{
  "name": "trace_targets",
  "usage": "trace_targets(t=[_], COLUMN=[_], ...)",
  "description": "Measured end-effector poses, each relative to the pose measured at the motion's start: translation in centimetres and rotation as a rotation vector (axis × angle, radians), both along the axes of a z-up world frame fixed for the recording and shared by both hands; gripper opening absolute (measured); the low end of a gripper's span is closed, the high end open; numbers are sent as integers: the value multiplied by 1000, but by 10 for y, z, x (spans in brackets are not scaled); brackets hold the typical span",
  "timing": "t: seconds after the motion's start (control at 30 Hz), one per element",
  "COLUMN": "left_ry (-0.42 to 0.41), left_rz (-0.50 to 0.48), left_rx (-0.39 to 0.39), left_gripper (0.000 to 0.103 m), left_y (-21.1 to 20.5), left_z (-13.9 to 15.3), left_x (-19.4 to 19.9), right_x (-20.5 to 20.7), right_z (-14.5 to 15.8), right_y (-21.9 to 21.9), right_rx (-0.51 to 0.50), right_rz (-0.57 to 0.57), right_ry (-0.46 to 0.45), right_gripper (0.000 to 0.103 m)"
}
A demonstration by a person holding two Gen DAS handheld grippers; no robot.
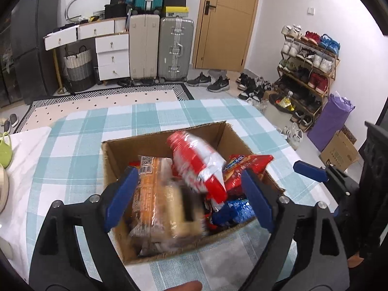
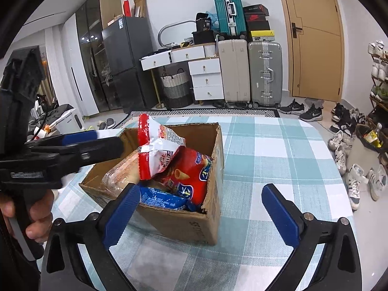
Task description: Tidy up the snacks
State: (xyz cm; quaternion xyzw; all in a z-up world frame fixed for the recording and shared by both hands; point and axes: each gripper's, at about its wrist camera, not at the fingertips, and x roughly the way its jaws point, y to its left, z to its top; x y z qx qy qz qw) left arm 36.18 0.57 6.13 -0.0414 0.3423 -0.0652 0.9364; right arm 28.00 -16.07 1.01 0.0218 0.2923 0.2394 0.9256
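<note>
An open cardboard box sits on the checked tablecloth and holds several snack packs. A red-and-white bag lies tilted on top, blurred. An orange wrapped cake pack, a red snack bag and a blue pack lie inside. My left gripper is open over the box, fingers either side of the packs, holding nothing. My right gripper is open and empty at the box's near right corner. The left gripper also shows from the side in the right wrist view.
The table has a teal checked cloth. A green cup stands at the far left edge. Beyond the table are suitcases, drawers, a door, a shoe rack and shoes on the floor.
</note>
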Motion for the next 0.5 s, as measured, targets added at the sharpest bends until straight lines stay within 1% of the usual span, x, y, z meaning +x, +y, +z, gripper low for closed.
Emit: trace_targets(t=[0.03,0.07,0.17,0.33,0.43,0.5], left_ry=[-4,-12,-35,-56,-80,-99], left_rz=[3,12,29,57,51,63], left_rx=[-1,-2,-7,-1,-16,-20], left_gripper=[97,102,102,102,102,102], left_y=[1,3,9,18,24,27], left_z=[4,7,13,14,14,13], left_x=[-5,-12,-29,-60,-81,-95], right_x=[-4,-7,-16,-35,-44,-50], right_z=[1,3,5,10,8,6], right_y=[0,1,2,0,-3,-4], right_rx=[-1,-4,-7,20,44,38], right_rz=[0,-1,2,9,19,24], right_ry=[-10,-18,-39,-93,-101,-117], right_gripper=[102,102,102,102,102,102])
